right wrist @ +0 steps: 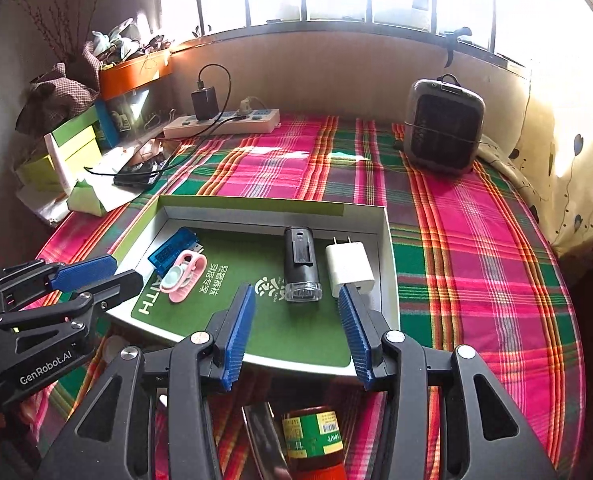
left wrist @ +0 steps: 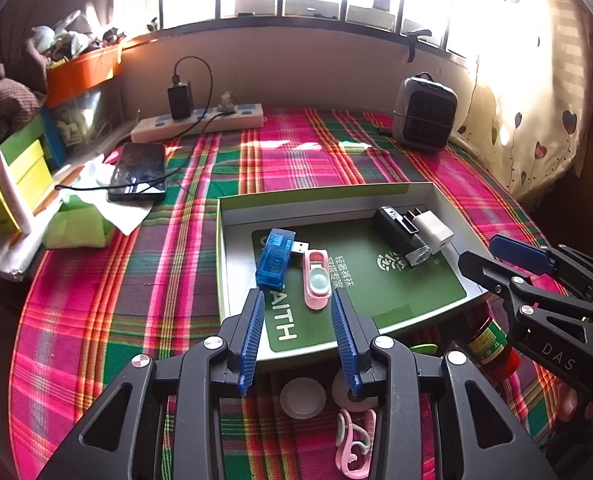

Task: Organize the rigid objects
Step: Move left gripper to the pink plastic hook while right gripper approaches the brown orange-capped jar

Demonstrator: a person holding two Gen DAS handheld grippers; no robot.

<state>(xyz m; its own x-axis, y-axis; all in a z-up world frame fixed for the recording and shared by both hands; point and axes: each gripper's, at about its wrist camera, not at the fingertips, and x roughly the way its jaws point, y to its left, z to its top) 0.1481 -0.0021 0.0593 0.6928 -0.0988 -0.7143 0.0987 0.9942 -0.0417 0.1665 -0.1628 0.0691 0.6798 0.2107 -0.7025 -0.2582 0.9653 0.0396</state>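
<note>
A shallow box (left wrist: pixel 232 208) (right wrist: pixel 388 240) with a green card floor holds a blue USB meter (left wrist: pixel 274 258) (right wrist: pixel 173 252), a pink clip (left wrist: pixel 316 280) (right wrist: pixel 184 276), a black torch (left wrist: pixel 400 236) (right wrist: pixel 301 264) and a white charger (left wrist: pixel 432 230) (right wrist: pixel 350 268). My left gripper (left wrist: pixel 298 300) (right wrist: pixel 112 270) is open and empty above the box's near left edge. My right gripper (right wrist: pixel 296 296) (left wrist: pixel 480 252) is open and empty above its near right edge. Below the grippers lie a brown bottle (right wrist: pixel 312 436) (left wrist: pixel 492 344), white round lids (left wrist: pixel 302 398) and a pink hook (left wrist: pixel 354 444).
A power strip (left wrist: pixel 200 122) with a black adapter, a phone (left wrist: pixel 138 172) on its cable and stacked green boxes (left wrist: pixel 12 184) stand at the back left. A small grey heater (left wrist: pixel 424 114) (right wrist: pixel 442 124) stands at the back right. A plaid cloth (left wrist: pixel 136 280) covers the table.
</note>
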